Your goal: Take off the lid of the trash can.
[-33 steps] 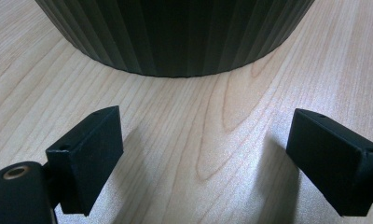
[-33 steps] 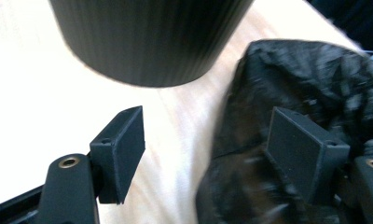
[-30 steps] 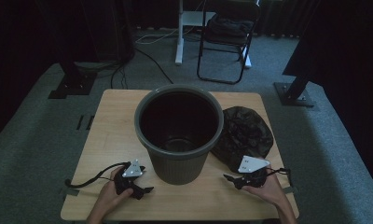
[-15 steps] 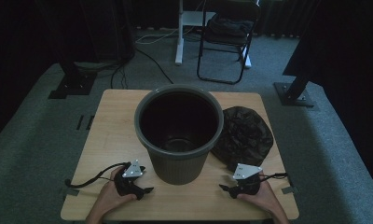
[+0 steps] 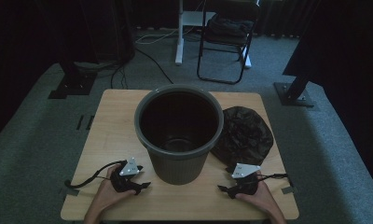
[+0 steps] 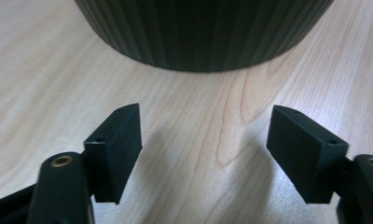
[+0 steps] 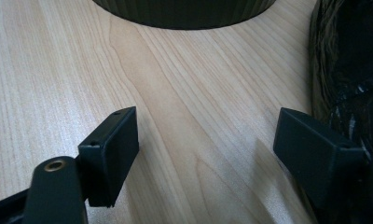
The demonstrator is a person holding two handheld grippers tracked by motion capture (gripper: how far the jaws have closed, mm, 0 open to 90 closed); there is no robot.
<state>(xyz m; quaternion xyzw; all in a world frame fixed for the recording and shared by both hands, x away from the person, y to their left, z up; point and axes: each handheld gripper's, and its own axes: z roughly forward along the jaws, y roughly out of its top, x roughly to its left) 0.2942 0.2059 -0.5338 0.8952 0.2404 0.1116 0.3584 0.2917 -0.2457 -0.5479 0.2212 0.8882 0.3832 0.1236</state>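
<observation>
A dark ribbed bucket [image 5: 177, 163] stands upright and empty in the middle of the wooden table [image 5: 114, 121]. A crumpled black plastic bag [image 5: 245, 135] lies against its right side. My left gripper [image 5: 143, 188] rests at the front left and points at the bucket's base [image 6: 203, 32]. It [image 6: 205, 135] is open; its jaws have just been closing with nothing between them. My right gripper [image 5: 224, 191] sits at the front right, low over the wood. It [image 7: 208, 135] is open and bare; its jaws have been opening. The bag [image 7: 352, 60] is by its right jaw, the bucket [image 7: 184, 9] ahead.
Beyond the table a folding chair [image 5: 226, 42] carries a dark bag, beside a white post [image 5: 180, 32]. Black stand bases [image 5: 70, 86] [image 5: 294, 91] sit on the grey carpet at both far corners. A cable trails from the left gripper along the table's front left.
My right gripper has sunk toward the tabletop and shifted a little left, nearer the front edge. The left hand has kept still.
</observation>
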